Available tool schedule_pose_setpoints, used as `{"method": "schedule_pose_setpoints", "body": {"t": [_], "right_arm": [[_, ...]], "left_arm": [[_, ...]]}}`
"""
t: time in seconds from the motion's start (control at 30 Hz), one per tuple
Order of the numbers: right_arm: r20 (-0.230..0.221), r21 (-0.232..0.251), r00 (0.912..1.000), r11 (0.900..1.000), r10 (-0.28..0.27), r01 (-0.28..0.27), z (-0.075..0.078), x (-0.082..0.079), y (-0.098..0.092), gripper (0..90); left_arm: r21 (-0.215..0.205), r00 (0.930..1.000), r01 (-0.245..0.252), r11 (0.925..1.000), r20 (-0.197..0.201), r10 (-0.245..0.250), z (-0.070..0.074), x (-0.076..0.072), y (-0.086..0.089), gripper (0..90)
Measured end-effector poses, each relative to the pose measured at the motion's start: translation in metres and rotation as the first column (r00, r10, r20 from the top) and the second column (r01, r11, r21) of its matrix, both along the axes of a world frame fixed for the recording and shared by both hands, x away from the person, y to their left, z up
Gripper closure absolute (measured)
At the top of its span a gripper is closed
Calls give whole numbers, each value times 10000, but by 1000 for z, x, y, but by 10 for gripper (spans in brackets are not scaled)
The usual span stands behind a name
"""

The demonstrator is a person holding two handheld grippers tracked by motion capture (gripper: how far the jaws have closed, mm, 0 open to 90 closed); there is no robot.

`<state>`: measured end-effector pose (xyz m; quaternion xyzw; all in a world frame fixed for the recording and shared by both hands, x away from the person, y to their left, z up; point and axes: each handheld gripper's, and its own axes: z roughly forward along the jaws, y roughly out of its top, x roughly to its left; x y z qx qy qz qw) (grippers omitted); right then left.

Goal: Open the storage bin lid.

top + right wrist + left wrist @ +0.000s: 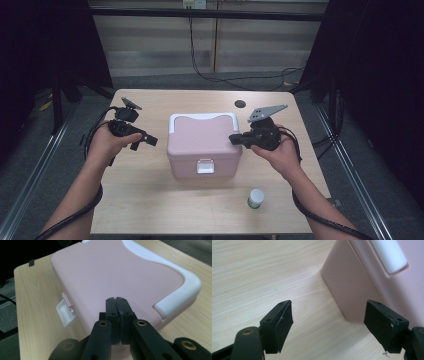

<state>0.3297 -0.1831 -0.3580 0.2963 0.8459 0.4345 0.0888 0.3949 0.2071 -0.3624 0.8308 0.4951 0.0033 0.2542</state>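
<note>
Items counted: one pink box (204, 145) with a white latch (205, 166), one small bottle (256, 198), two grippers. We note the box at mid-worktop (150, 200), well clear of every edge, with bare wood open on both sides and in front. Our left gripper (150, 140) is just beside the box's left wall, jaws spread with nothing between them. Our right gripper (234, 139) hovers over the lid's right edge, jaws pressed together on nothing.
</note>
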Motion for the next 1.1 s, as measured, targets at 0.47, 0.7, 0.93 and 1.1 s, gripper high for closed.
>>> {"method": "schedule_pose_setpoints", "body": {"t": [0.47, 0.7, 0.93, 1.1], "right_arm": [[26, -237, 10000, 9997, 43, -43, -3, -1, 5, 900], [-75, -255, 10000, 9997, 14, -16, -2, 0, 6, 900], [-26, -355, 10000, 9994, 26, -27, -2, -1, 7, 900], [-47, -417, 10000, 9991, 38, -40, -1, 0, 7, 900]], "left_arm": [[-250, 9974, -705, 9972, -154, 701, 5, 17, -5, 185], [-283, 9986, -523, 9982, -128, 519, 14, 25, -17, 184], [-268, 9987, -484, 9985, -162, 480, 20, 31, -30, 191], [-268, 9985, -506, 9984, -200, 501, 22, 36, -36, 198]]}}
